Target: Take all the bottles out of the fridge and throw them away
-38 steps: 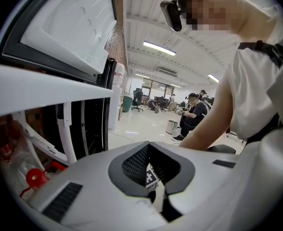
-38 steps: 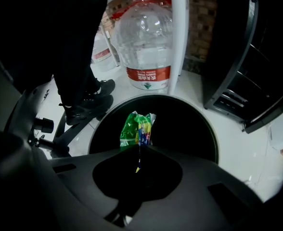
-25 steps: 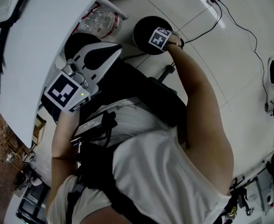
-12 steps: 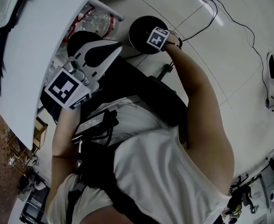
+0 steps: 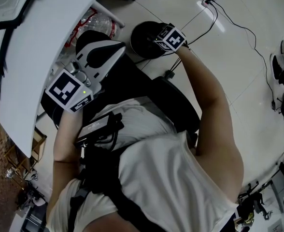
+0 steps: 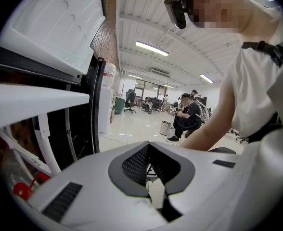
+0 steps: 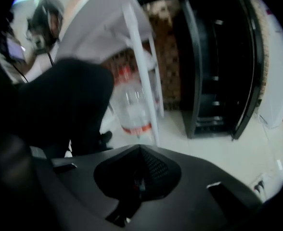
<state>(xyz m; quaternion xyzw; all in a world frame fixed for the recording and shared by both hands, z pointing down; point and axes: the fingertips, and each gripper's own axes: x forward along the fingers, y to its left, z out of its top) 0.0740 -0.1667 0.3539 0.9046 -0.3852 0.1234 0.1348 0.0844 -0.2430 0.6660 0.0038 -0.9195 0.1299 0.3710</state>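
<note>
Bottle: clear, with a red cap and a red band. It lies in the bottom shelf of the fridge door, behind the shelf's white rail, and is not yet out.
Just changed: the right gripper has come up off the bin since a second ago. Its jaws have just been closing and now meet with nothing between them.
Meaning: probably a throw is just finished and this hand is free to fetch again. The bin's inside is too dark to show what it holds.
Other hand: the left gripper has its fingers together and carries nothing. It hangs by the door's lower edge, near the bottle and apart from it.
Left to do: at least this one bottle must be lifted over the rail and carried to the bin on the floor beside the door.
Writing: none readable. The bottle's red band is too blurred for any brand. The marker cube on the right gripper bears only black-and-white squares, no letters.
</note>
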